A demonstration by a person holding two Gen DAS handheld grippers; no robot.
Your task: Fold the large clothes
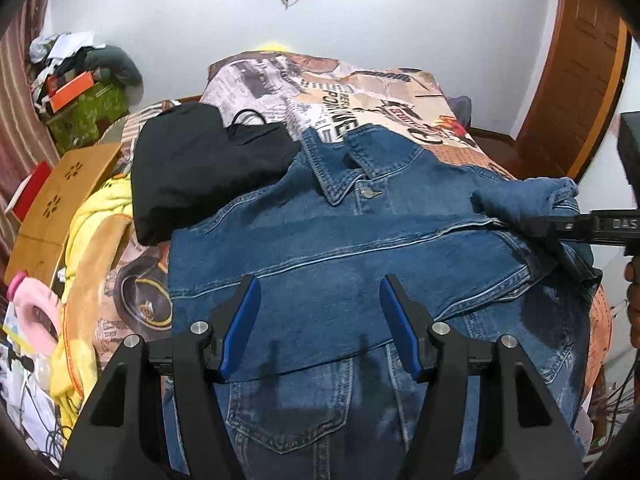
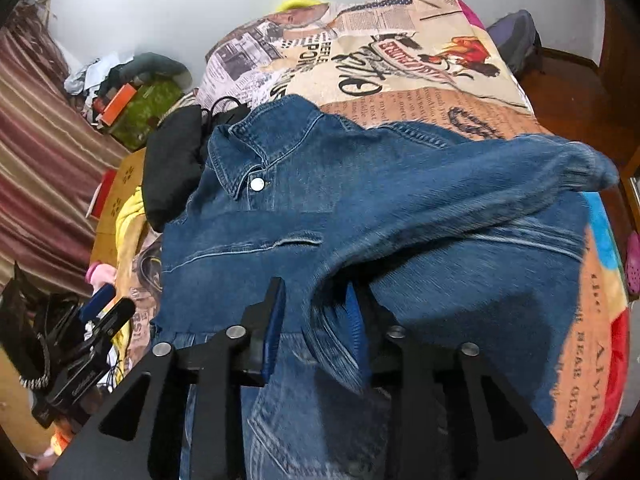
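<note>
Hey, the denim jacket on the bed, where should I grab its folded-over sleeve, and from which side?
Judging by its pose, grip the sleeve at its cuff. The denim jacket lies flat and buttoned, with that sleeve draped across the chest and the cuff bunched and raised at the right edge. Bring the right hand-held gripper in from the right, over the bed edge.

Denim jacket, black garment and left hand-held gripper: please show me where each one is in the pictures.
Denim jacket [image 1: 360, 240]: left wrist view, on its back panel.
Black garment [image 1: 192, 168]: left wrist view, on the middle of the cloth.
Left hand-held gripper [image 1: 318, 328]: left wrist view, midway between its blue-padded fingertips.
</note>
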